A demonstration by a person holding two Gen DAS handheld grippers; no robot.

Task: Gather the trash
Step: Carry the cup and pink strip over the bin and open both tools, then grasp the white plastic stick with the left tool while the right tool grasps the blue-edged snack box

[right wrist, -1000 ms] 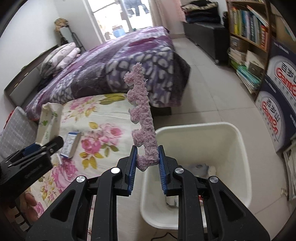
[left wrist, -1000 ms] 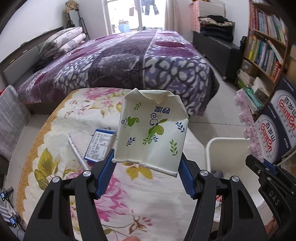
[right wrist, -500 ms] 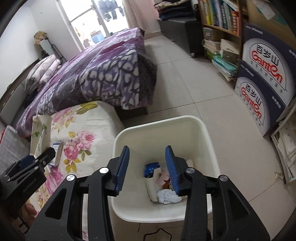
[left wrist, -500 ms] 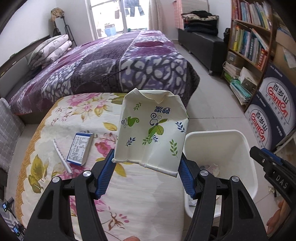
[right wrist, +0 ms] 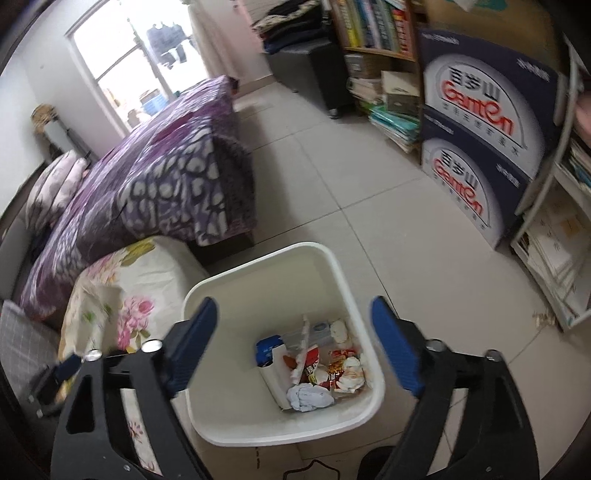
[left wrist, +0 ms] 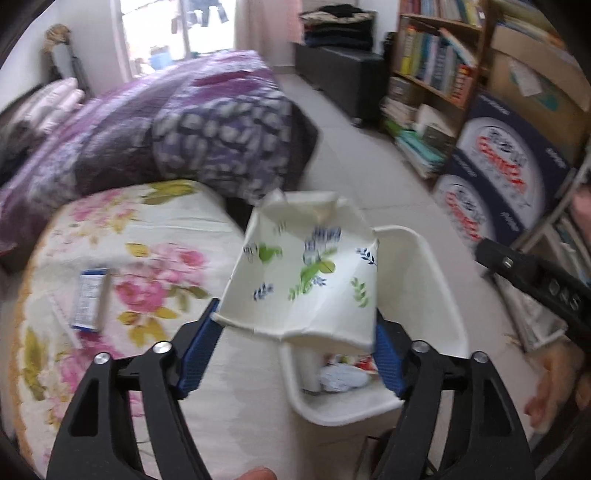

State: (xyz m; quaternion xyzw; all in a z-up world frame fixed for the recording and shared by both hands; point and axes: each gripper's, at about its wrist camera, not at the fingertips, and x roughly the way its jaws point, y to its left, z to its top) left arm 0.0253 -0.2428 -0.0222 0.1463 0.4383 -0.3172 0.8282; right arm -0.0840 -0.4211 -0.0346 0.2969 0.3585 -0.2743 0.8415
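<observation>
Two fisheye views, one from each handheld gripper, showed a bedroom with a tiled floor. The left wrist view was blurred.

In the left wrist view, the left gripper [left wrist: 295, 332] was clenched on a crumpled white paper cup [left wrist: 303, 273] printed with green and blue leaves. Its blue-padded fingers [left wrist: 197, 354] pressed the cup's lower end from both sides. The cup was held in the air, above the near edge of a white plastic trash bin [left wrist: 436, 295] and the edge of a round table covered with a floral tablecloth [left wrist: 147, 258]. On the tablecloth, to the left of the cup, lay a small blue and white box [left wrist: 90, 299], with a thin white strip just beside it, too blurred to name.

In the right wrist view, the right gripper [right wrist: 295, 347] was released, its jaws spread wide and holding nothing, poised above the same trash bin [right wrist: 266, 269]. The bin stood on the floor, just beside the table. Inside it lay mixed trash: red and white snack wrappers [right wrist: 332, 365], a crumpled white tissue [right wrist: 308, 397] and a blue and white carton [right wrist: 267, 350].

Beyond the table stood a bed with a purple patterned cover [right wrist: 166, 173]. Along the right side were a bookshelf [right wrist: 373, 26] and two stacked dark blue cartons marked Ganten [right wrist: 480, 122].
</observation>
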